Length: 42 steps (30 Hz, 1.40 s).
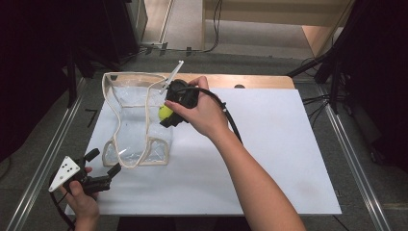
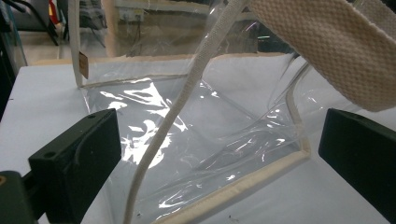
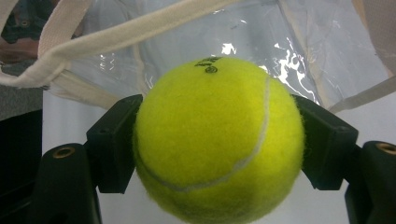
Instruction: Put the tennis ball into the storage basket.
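**Holding a tennis ball at the mouth of a clear tote bag**

I have the right gripper (image 1: 169, 114) clamped on the tennis ball (image 3: 217, 140): both black jaws press into its yellow felt, one on each side. In the high view most of the ball (image 1: 165, 112) is hidden behind my hand and the gripper body; only a small yellow patch shows, at the right side of the bag. The print on top of the ball is too small for me to read.

The bag (image 1: 137, 122) is transparent glossy plastic, creased, edged with cream woven webbing, and lies near the left edge of the white worktop (image 1: 269, 159). Its strap (image 2: 327, 51) is cut off by the frame in the left gripper view.

My left gripper (image 1: 102, 162) rests at the near left corner of the worktop, jaws apart, just short of the bag.
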Each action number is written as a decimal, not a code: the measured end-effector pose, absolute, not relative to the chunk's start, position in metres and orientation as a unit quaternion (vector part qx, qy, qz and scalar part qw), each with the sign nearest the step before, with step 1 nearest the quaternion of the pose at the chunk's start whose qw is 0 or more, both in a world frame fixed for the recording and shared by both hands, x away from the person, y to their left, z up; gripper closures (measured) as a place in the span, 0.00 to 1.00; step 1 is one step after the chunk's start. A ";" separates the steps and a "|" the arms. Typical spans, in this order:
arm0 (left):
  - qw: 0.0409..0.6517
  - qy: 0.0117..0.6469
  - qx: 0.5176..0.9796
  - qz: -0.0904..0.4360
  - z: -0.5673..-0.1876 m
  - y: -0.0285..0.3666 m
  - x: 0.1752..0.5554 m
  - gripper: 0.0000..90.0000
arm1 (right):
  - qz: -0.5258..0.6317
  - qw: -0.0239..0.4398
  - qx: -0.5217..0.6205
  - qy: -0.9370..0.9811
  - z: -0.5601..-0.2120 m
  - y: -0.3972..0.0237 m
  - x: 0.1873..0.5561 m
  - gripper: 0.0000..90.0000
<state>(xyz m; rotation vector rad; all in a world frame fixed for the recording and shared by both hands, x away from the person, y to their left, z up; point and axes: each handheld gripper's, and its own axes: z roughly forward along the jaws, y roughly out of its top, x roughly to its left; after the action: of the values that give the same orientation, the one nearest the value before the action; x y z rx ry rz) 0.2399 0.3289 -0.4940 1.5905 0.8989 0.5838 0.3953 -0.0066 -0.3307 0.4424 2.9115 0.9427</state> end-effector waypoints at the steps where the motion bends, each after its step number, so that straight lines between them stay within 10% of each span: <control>1: 0.574 0.384 0.679 0.249 -0.494 0.329 0.240 0.00 | 0.305 0.024 0.144 0.941 -0.329 -0.006 0.395 0.25; 42: 0.574 0.384 0.679 0.248 -0.494 0.329 0.240 0.00 | 0.316 0.021 0.114 0.942 -0.289 0.025 0.395 0.26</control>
<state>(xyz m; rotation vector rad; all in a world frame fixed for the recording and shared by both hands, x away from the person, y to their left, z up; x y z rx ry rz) 0.2400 0.3285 -0.4940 1.5917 0.8986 0.5807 0.3947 0.0250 -0.2893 0.3529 2.9188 0.9792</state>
